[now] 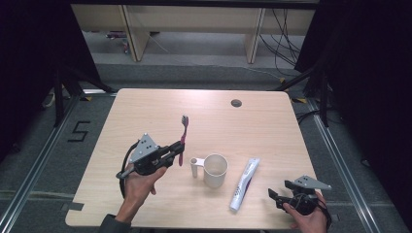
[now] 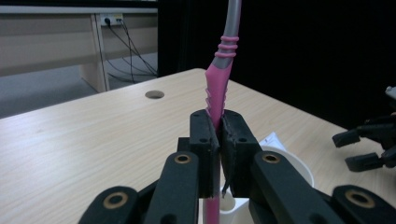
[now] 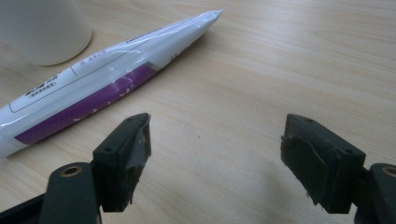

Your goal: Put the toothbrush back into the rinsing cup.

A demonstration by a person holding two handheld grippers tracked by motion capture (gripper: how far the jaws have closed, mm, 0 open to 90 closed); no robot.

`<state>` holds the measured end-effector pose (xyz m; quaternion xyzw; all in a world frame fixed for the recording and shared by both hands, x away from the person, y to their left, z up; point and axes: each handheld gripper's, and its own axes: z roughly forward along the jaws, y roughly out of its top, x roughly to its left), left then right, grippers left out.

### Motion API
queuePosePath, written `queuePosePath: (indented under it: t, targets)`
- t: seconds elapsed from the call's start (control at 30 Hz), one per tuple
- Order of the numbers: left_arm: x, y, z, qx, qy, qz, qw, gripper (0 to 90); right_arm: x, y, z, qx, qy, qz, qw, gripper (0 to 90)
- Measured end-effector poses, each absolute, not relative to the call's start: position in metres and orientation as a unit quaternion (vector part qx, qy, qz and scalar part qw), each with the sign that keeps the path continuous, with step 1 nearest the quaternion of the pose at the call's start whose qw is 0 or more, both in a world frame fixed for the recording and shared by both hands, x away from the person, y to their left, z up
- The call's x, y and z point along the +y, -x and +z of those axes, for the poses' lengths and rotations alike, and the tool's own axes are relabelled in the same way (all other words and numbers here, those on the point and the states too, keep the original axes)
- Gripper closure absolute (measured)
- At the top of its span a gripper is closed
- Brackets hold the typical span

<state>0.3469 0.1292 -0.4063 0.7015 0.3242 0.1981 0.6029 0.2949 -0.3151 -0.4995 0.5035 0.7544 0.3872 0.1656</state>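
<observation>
Two claws worked over a light wooden desk [image 1: 145, 111]. The left claw [image 1: 179, 149], held in the person's left hand [image 1: 138, 184], was clamped on a pink toothbrush [image 1: 183, 138] partway along its handle. In the high view the brush ran up and away from the claw, its bristled head at the far end and its lower end poking out below the jaws. The left gripper view showed the two black jaws pressed tight against the pink ribbed handle [image 2: 215, 95], which turned grey higher up and left the top of the frame.

Just right of that claw stood a white mug [image 1: 215, 170], upright, with its handle turned toward the left claw. A white and purple toothpaste tube [image 1: 244, 183] lay flat on the desk just right of the mug, apart from it, slanting from near-left to far-right.

At the near right corner of the desk, the right claw [image 1: 281, 190] sat in the person's right hand [image 1: 311, 218], its jaws spread wide with nothing between them. In the right gripper view the tube [image 3: 93, 88] lay just beyond its left jaw, not touching it, and the base of the mug [image 3: 44, 28] showed at the upper left.

A round cable hole [image 1: 236, 103] sat near the desk's far edge.
</observation>
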Motion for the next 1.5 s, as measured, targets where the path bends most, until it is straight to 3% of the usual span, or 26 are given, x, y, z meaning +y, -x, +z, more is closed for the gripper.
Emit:
queuePosePath:
  t: [0.27,0.67,1.5]
  targets:
    - [0.115,-0.354,-0.407,0.317,-0.695,0.196,0.615,83.4,-0.317,-0.297,-0.500,0.762,-0.488,0.384,0.183,25.1]
    - [0.098,-0.366,-0.414,0.316,-0.695,0.191,0.617,83.4,-0.317,-0.296,-0.500,0.761,-0.490,0.389,0.175,25.1]
    - [0.101,-0.362,-0.449,0.324,-0.697,0.179,0.614,82.9,-0.317,-0.296,-0.500,0.761,-0.490,0.388,0.174,25.1]
